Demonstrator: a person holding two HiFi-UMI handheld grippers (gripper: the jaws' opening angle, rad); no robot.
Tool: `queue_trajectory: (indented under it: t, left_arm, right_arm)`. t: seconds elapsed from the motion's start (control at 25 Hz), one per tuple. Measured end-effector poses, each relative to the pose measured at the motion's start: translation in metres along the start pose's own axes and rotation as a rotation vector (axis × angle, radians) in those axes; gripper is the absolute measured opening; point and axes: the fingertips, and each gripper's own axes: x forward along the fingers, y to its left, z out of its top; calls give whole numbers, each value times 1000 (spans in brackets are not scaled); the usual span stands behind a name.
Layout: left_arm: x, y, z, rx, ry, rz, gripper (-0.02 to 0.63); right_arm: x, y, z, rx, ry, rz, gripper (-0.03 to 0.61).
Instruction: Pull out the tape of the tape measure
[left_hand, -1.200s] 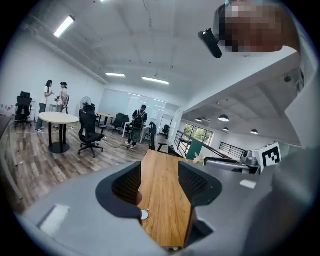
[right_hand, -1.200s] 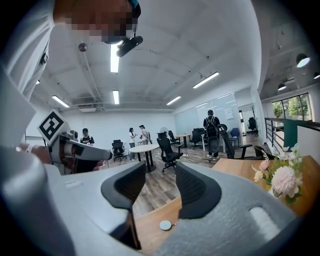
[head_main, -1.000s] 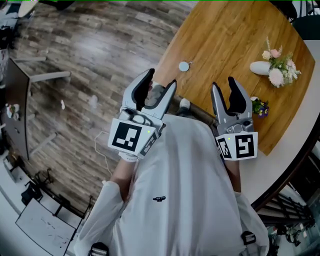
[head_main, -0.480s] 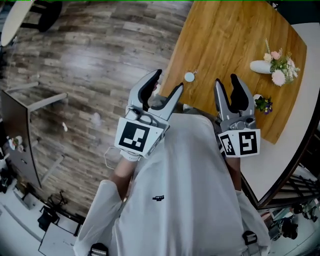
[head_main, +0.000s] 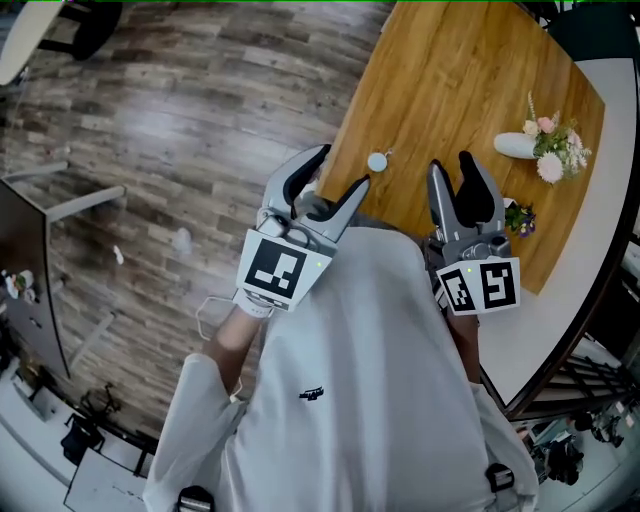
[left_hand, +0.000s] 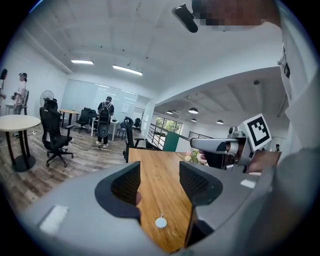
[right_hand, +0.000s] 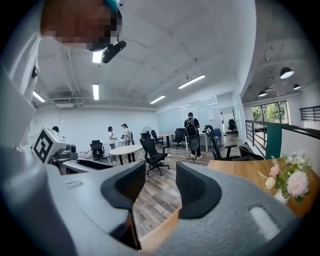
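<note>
The tape measure (head_main: 377, 161) is a small round white case with a short tab, lying near the edge of the wooden table (head_main: 450, 90). It also lies low in the left gripper view, tape measure (left_hand: 160, 222), on the table (left_hand: 159, 170) below the jaw gap. My left gripper (head_main: 341, 167) hovers just short of it, over the table's edge, open and empty (left_hand: 160, 182). My right gripper (head_main: 450, 163) is held level beside it, to the right of the case, open with nothing between its fingers (right_hand: 160, 187).
A white vase with pink flowers (head_main: 540, 148) and a small pot of purple flowers (head_main: 518, 215) stand at the table's right. Wood floor (head_main: 200, 110) lies to the left. Office chairs, round tables and several people fill the room beyond (right_hand: 150, 145).
Both grippers have drifted a little toward the table and the tape measure. Their jaws stand as wide as before.
</note>
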Motion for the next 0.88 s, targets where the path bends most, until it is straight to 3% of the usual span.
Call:
queue_trajectory:
  t: [0.52, 0.88]
  left_arm:
    - [20, -32, -27, 6, 83, 37, 247]
    - [47, -42, -66, 32, 156, 87, 250]
  right_arm:
    - [-14, -22, -7, -22, 3, 67, 184]
    - [-19, -52, -26, -11, 29, 96, 184]
